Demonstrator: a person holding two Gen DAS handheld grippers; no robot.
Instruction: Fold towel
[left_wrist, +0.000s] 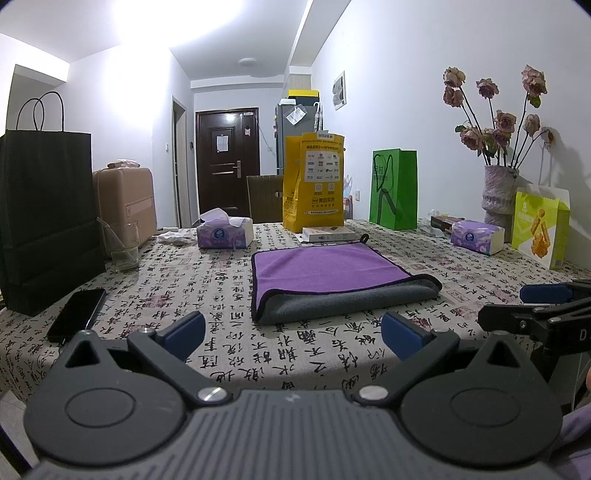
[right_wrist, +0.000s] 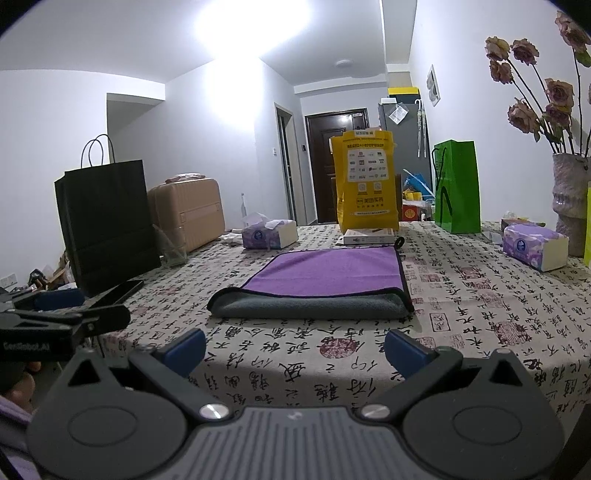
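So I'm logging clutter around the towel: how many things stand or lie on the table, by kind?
Paper bags: 4
Tissue packs: 2
Towel: 1
Phone: 1
Glass: 1
Vase: 1
Total: 10

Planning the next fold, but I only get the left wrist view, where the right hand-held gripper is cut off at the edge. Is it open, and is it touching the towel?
Observer: The right hand-held gripper is open, fingers spread wide, and it stops short of the towel.
Operator: Anything lying in its way?
Observer: No. Only bare tablecloth shows between its fingers and the towel's grey folded edge.
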